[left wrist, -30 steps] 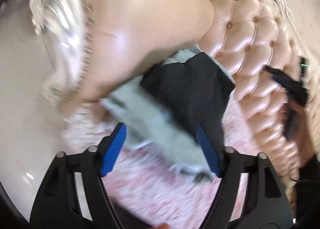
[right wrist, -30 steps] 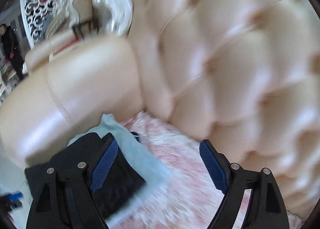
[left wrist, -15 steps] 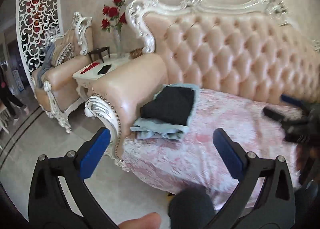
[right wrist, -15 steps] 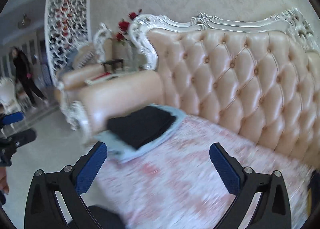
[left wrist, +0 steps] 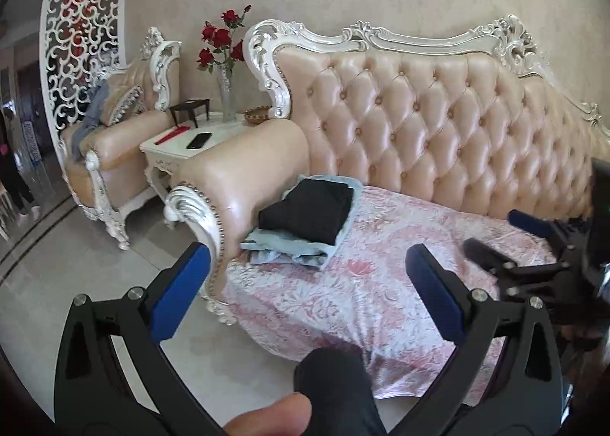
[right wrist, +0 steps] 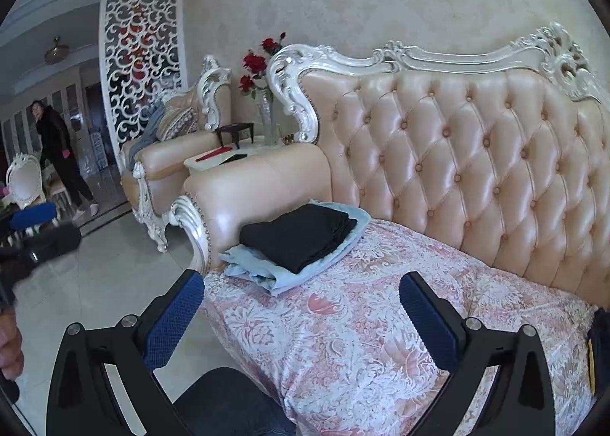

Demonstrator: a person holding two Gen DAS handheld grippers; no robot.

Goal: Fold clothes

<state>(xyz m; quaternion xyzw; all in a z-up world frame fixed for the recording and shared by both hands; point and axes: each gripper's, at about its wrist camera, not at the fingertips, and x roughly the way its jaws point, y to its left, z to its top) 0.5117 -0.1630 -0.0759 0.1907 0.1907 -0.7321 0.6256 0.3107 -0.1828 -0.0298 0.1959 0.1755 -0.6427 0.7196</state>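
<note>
A folded black garment [left wrist: 309,209] lies on top of a folded light blue garment [left wrist: 284,245] at the left end of the sofa seat, against the armrest. Both also show in the right wrist view, the black one [right wrist: 299,236] on the blue one [right wrist: 263,270]. My left gripper [left wrist: 305,279] is open and empty, held back from the seat's front edge. My right gripper [right wrist: 301,306] is open and empty, over the front of the seat. The right gripper also shows at the right edge of the left wrist view [left wrist: 507,241].
The sofa has a tufted pink backrest [left wrist: 438,131], a padded armrest [left wrist: 244,169] and a pink floral seat cover [left wrist: 362,295]. A side table [left wrist: 190,142] with a phone and a vase of roses stands left of it, then an armchair [left wrist: 114,146]. A person [right wrist: 57,154] stands far left.
Both grippers have pulled back and up from the pile of clothes to a wide view of the sofa. Both stay open and empty. The pile lies still.
</note>
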